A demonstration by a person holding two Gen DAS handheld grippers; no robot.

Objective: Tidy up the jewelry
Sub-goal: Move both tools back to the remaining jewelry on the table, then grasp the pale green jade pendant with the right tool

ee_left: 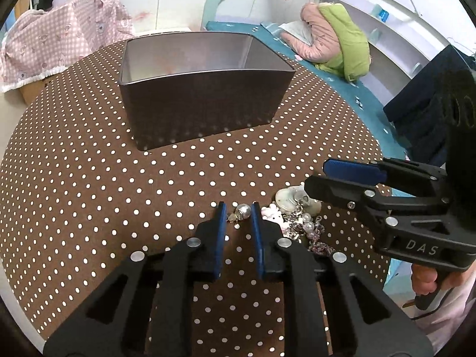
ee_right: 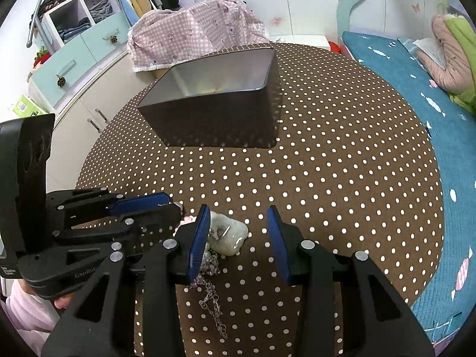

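Note:
A dark metal box (ee_left: 202,101) stands open at the far side of the round polka-dot table (ee_left: 89,178); it also shows in the right wrist view (ee_right: 217,113). A pile of jewelry (ee_left: 297,214) lies near the front: a pearl earring (ee_left: 242,211), white shell pieces (ee_right: 227,236) and a silver chain (ee_right: 212,303). My left gripper (ee_left: 238,208) is open, low over the table, with the pearl earring between its fingertips. My right gripper (ee_right: 238,214) is open over the shell pieces; it shows from the side in the left wrist view (ee_left: 327,175).
A bed with a teal cover (ee_right: 431,95) lies along the right of the table. A pink checked cloth (ee_right: 190,35) covers something behind the box. White cabinets (ee_right: 98,101) and shelves with clothes stand at the left.

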